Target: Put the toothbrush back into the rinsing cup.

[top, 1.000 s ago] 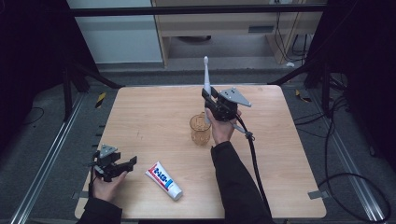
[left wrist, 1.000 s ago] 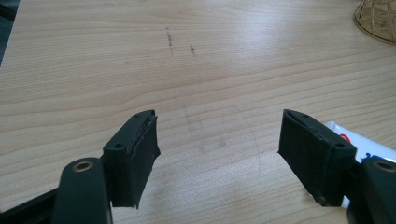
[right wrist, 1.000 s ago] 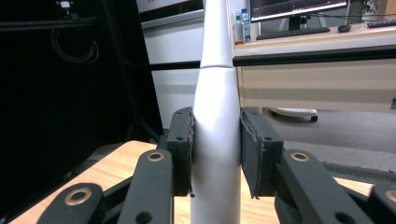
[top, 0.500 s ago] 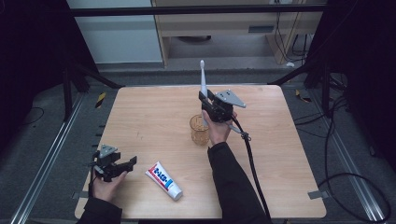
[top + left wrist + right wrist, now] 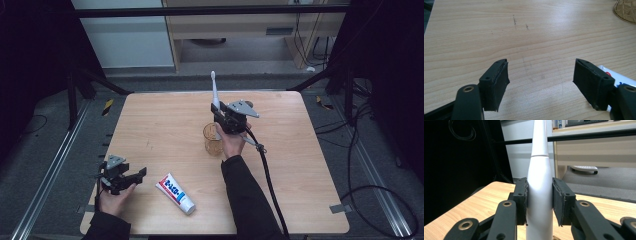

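Note:
My right gripper (image 5: 218, 115) is shut on a white electric toothbrush (image 5: 215, 93), which it holds upright with the head at the top. In the right gripper view both pads press on the handle of the toothbrush (image 5: 539, 195) at its thick part. Just below and in front stands an amber patterned glass cup (image 5: 213, 140) on the wooden table (image 5: 165, 120); the brush's lower end is over the cup's rim. My left gripper (image 5: 136, 176) rests at the table's near left, open with nothing between its jaws (image 5: 540, 83). A white toothpaste tube (image 5: 175, 193) lies just right of it.
The toothpaste tube (image 5: 617, 76) shows behind my left gripper's right jaw, and the cup (image 5: 627, 10) at that view's top right. The right gripper's cable (image 5: 267, 175) runs down the table past the forearm. Dark frame rails border the table.
My right gripper has sunk a little and shifted left with the toothbrush, closer over the cup. The left gripper has stayed still.

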A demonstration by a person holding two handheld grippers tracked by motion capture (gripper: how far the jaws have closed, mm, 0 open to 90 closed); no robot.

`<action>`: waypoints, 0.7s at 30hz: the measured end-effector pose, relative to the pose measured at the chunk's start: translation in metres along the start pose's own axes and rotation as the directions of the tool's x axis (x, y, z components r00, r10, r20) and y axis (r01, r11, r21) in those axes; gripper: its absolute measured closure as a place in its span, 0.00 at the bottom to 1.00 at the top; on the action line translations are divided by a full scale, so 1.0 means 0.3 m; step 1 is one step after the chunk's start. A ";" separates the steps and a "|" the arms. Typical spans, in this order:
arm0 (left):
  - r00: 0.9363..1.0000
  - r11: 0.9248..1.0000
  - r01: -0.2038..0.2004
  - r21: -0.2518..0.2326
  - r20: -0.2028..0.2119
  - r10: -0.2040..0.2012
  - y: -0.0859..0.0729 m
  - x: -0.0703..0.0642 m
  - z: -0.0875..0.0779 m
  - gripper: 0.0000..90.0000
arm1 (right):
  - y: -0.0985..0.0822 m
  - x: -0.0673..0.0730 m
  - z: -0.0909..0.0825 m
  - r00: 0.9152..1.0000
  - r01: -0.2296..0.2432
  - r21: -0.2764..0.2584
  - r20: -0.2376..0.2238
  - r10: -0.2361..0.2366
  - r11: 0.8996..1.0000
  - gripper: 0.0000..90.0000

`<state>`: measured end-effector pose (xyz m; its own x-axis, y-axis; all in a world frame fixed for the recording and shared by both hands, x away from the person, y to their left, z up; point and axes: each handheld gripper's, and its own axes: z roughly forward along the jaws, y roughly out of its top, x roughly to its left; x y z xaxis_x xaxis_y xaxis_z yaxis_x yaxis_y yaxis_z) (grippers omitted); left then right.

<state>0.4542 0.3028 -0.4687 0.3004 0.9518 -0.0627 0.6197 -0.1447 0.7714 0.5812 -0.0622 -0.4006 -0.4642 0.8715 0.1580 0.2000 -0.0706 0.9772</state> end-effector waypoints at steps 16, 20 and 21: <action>1.000 1.000 -0.001 0.001 -0.002 0.001 0.000 0.000 0.000 0.31 | -0.038 0.001 -0.002 1.000 0.016 0.065 -0.012 -0.015 0.998 0.74; 1.000 1.000 -0.004 0.003 -0.002 0.004 0.000 0.000 0.000 0.31 | -0.040 0.001 -0.009 1.000 0.027 0.088 -0.014 -0.026 0.996 0.74; 1.000 1.000 -0.006 0.004 -0.002 0.006 0.000 0.000 0.000 0.31 | -0.040 0.003 -0.010 0.999 0.031 0.094 -0.016 -0.030 0.995 0.74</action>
<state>0.4543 0.3027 -0.4688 0.3022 0.9516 -0.0569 0.6210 -0.1512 0.7691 0.5760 -0.0621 -0.4117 -0.4839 0.8653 0.1310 0.2657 0.0027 0.9640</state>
